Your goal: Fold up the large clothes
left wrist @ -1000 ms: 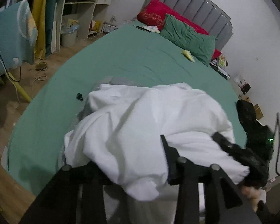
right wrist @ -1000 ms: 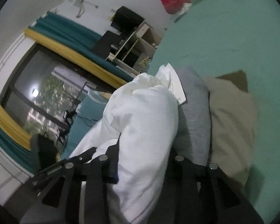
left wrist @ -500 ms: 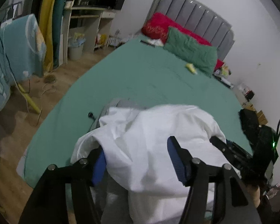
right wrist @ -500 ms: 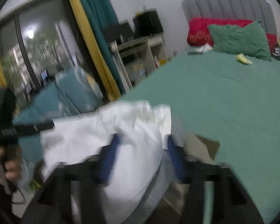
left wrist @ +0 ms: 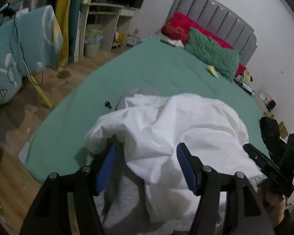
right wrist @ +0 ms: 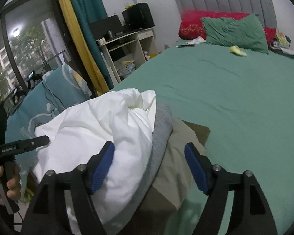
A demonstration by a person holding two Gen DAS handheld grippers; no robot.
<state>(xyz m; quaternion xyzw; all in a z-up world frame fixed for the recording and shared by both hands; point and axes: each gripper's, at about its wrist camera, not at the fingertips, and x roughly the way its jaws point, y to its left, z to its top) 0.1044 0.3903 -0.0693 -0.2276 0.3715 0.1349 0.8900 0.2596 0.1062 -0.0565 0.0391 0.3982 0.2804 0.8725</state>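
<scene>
Presently the left gripper (left wrist: pixel 146 164) stands spread with 2 blue pads (left wrist: pixel 105 162) apart, a crumpled white cloth garment (left wrist: pixel 172 129) loose between them on the green bedsheet (left wrist: pixel 166 68). Right gripper (right wrist: pixel 149 166) is opening, garment beside its left pad. Lettering on the left gripper's finger: partly legible "GenRobot".

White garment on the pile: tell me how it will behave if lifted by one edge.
The white garment is probably floppy: it slumps in soft folds over the grey garment. It looks thin and light for its size, so it would likely hang and unfold rather than keep shape. It may slide off the pile, since it lies loose on top.
</scene>
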